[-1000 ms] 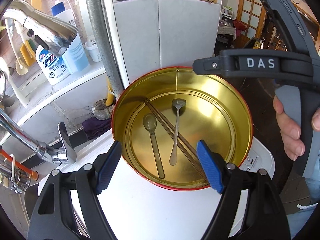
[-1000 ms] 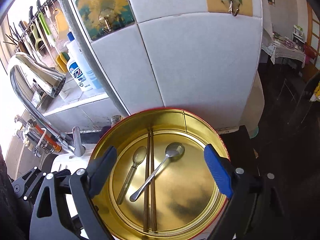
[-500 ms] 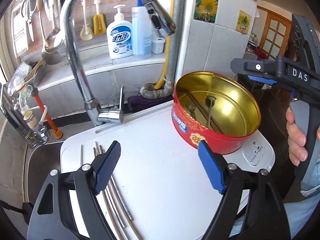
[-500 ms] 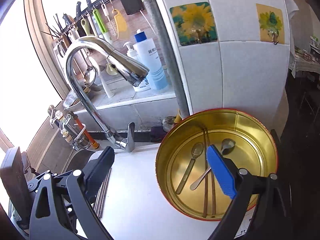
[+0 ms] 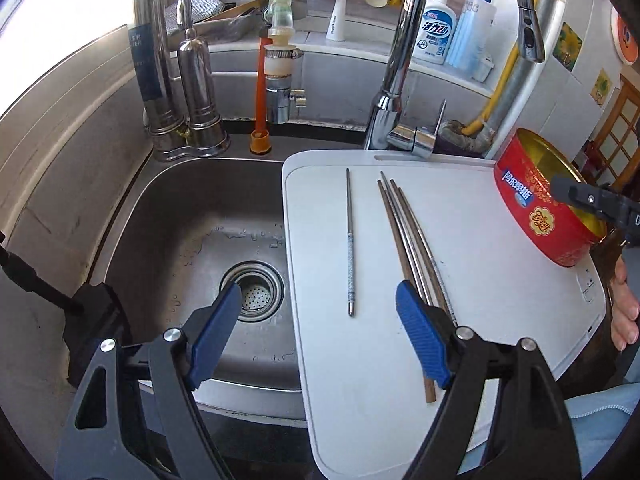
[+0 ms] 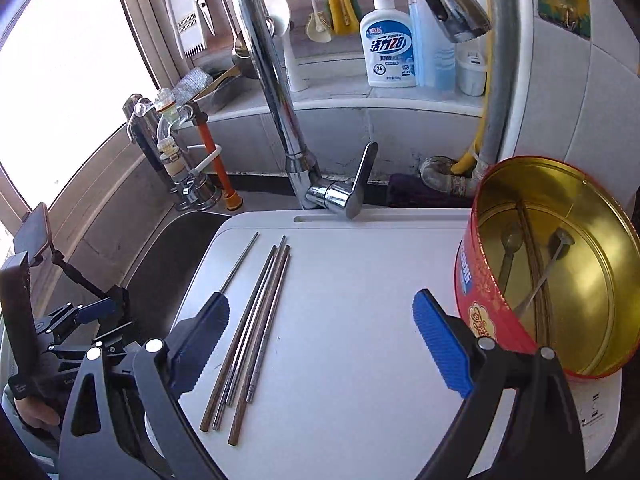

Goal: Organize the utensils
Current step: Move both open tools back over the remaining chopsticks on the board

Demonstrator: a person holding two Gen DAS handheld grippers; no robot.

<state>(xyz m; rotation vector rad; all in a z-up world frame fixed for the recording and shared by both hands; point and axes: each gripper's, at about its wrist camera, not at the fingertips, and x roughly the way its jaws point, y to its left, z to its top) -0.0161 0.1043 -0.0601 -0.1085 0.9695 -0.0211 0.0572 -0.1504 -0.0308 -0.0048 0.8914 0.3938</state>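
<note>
Setting: You are at a kitchen sink (image 5: 192,240) by a bright window, with a white board (image 5: 500,280) laid across its right half and a chrome faucet (image 6: 276,92) rising behind the board.

Loose utensils: On the board lie one metal chopstick (image 5: 350,240) on its own and, just beside it to the right, a bundle of chopsticks (image 5: 412,240), wooden and metal ones touching each other. They lie flat and bare on the board, probably so your fingers can come down on either side of them.

Long axis: Every stick runs from the faucet side of the board toward you. The narrow tips point to the back wall and the thick ends point to you. The bundle fans slightly, closer together at the far tips.

Tin: A red tin (image 6: 560,264) stands at the right end of the board, well apart from the loose sticks. Two spoons and a pair of chopsticks lie on its gold floor, so it looks like the collecting place.

Left gripper (image 5: 318,334): Your jaws stand wide apart with nothing between the pads. The single chopstick lies in line with the gap, and the right pad covers the near part of the bundle.

Right gripper (image 6: 322,344): Its jaws are also spread wide and empty, hanging above the board between the bundle and the tin.

Judgement: The loose sticks are not yet in the tin, so the sorting looks only partly done.
</note>
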